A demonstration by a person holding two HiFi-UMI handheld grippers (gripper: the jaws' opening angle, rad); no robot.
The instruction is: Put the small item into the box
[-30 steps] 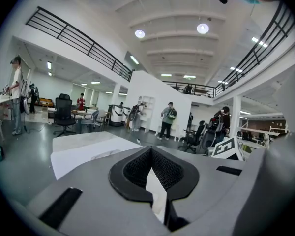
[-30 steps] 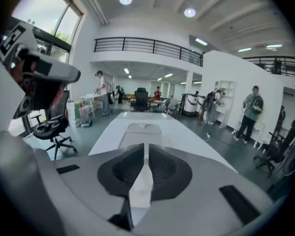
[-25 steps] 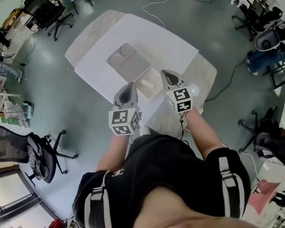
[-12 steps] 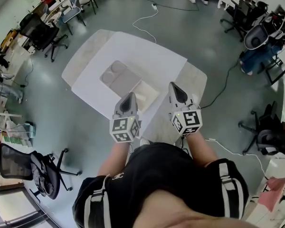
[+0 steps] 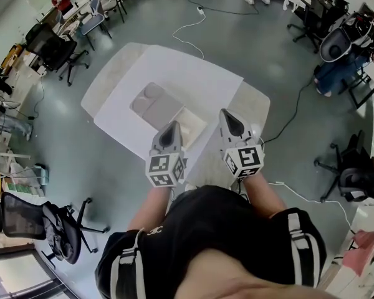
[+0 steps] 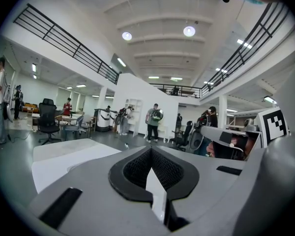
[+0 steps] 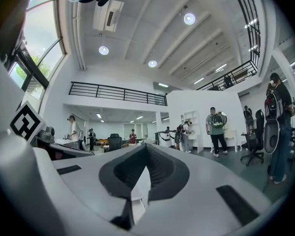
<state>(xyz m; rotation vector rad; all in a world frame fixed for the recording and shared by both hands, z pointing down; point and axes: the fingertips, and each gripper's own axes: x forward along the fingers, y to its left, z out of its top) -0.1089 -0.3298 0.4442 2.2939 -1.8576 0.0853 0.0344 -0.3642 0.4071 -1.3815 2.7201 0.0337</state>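
Just left hand-held gripper [image 5: 170, 126] and right hand-held gripper [image 5: 227, 114], both closed, empty, square-marked.

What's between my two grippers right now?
Head view: only the near end of the open box shows between the left gripper and the right gripper; nothing else.

This is a large open workroom of the lab or office kind, two storeys high. An upper gallery with black railings [image 6: 64, 38] runs along the walls, and round lamps [image 6: 189, 31] are set in the white ceiling. The smooth grey floor [image 5: 68, 142] has a cable [image 5: 186, 27] trailing across it. Swivel office chairs [image 5: 53, 41] stand round a white bench [image 5: 193, 73]. People [image 6: 153, 121] stand about near a white shelf unit [image 6: 134, 113].
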